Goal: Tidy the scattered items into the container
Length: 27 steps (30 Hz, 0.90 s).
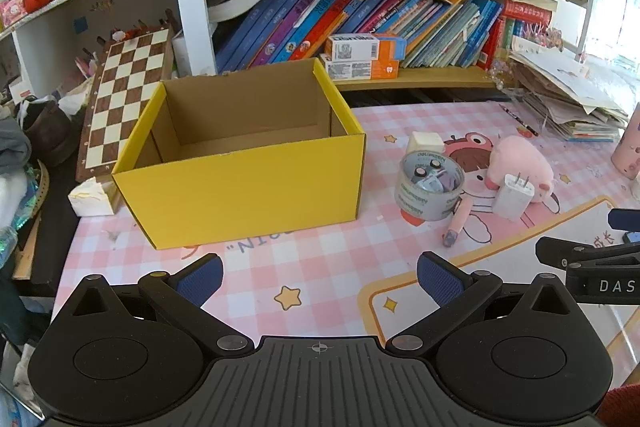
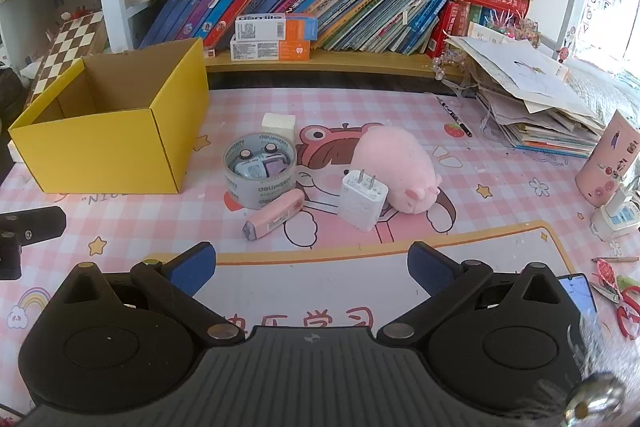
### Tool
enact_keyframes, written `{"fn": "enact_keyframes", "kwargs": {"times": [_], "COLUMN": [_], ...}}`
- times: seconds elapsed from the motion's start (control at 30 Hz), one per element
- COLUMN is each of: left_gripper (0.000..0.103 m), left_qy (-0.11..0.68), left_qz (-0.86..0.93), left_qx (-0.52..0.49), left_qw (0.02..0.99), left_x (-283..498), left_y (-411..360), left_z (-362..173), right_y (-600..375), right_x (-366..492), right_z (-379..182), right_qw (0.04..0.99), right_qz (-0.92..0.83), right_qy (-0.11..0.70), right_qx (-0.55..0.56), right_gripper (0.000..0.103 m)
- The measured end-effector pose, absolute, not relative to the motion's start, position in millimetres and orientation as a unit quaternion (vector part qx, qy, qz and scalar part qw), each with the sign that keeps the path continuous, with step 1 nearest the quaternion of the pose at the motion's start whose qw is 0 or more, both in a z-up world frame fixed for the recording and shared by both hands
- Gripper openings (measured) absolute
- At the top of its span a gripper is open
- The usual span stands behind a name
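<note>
the left claw (image 1: 320,279) is hovering released above the pink checked mat (image 1: 320,259) on the counter, its blue pads (image 1: 200,279) standing wide apart with nothing between them. the right claw (image 2: 312,269) is likewise hanging released and empty over the mat's white panel. the yellow cardboard box (image 1: 248,183) is sitting open and empty at the left of the mat, in front of a leaning chessboard (image 1: 128,95). the scattered items are lying grouped to the box's right: a roll of clear tape (image 2: 260,171) lying flat with small objects inside its ring, a white block (image 2: 279,125) just behind it, a pink correction tape (image 2: 276,219) touching the roll's front, a white plug adapter (image 2: 364,201) standing prongs up, and a pink plush pig (image 2: 394,167) lying against the adapter. a row of books (image 2: 320,3) is leaning on the shelf behind.
</note>
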<state>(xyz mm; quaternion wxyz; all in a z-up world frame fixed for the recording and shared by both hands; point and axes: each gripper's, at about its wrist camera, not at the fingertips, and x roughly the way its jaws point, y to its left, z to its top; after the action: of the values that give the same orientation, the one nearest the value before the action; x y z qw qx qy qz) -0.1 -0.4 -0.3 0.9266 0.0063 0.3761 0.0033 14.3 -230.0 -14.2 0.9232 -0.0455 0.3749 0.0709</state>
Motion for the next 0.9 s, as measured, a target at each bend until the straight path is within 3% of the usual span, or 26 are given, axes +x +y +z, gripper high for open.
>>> {"fn": "enact_keyframes", "kwargs": {"times": [0.9], "left_gripper": [0.103], "left_qy": [0.383], "left_qz": [-0.002], "left_qx": [-0.004], "left_qw": [0.924], "left_x": [1], "left_y": [0], "left_z": [-8], "right_y": [-228], "right_x": [15], "right_z": [-13], "right_qw": [0.921], "right_qz": [0.072], "right_qy": [0.378], "right_qx": [-0.051], "right_gripper": [0.103]}}
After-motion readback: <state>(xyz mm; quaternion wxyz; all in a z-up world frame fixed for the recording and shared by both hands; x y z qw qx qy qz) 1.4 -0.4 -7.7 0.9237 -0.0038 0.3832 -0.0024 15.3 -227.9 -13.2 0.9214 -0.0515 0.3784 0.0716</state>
